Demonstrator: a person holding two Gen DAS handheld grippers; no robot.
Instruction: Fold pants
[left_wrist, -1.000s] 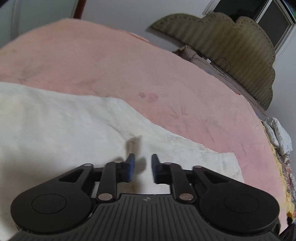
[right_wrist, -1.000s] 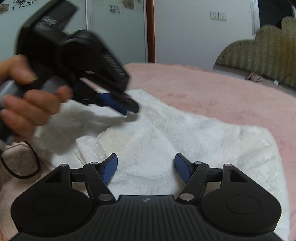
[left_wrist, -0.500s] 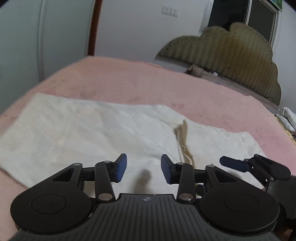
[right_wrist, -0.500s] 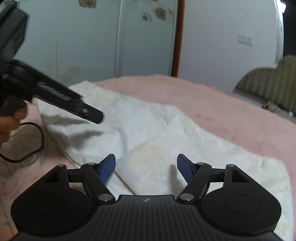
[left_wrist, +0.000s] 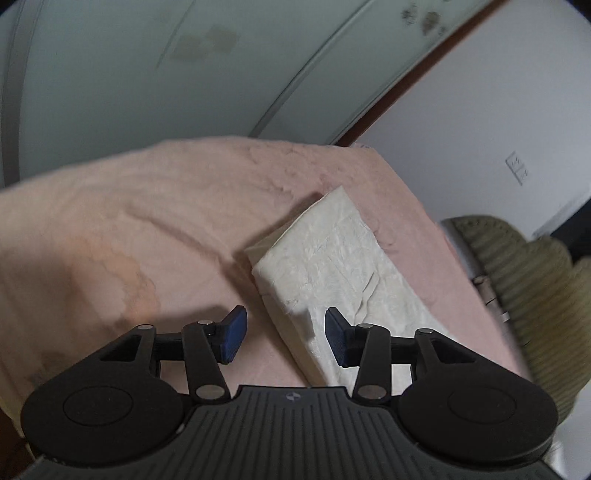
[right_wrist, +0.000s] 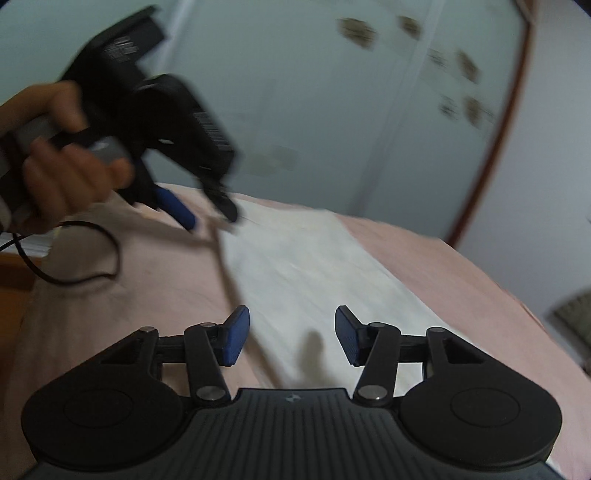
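Both of my tongs hang with jaws spread and nothing between them: the left gripper sits just above the near edge of the white pants, which lie folded into a long strip on the pink bedcover.

If I close here, I judge I could pinch only the top layer and drag the fold open. The right gripper hovers over the strip's other end. Only its view shows my left hand and the trailing cable, which could snag the cloth.
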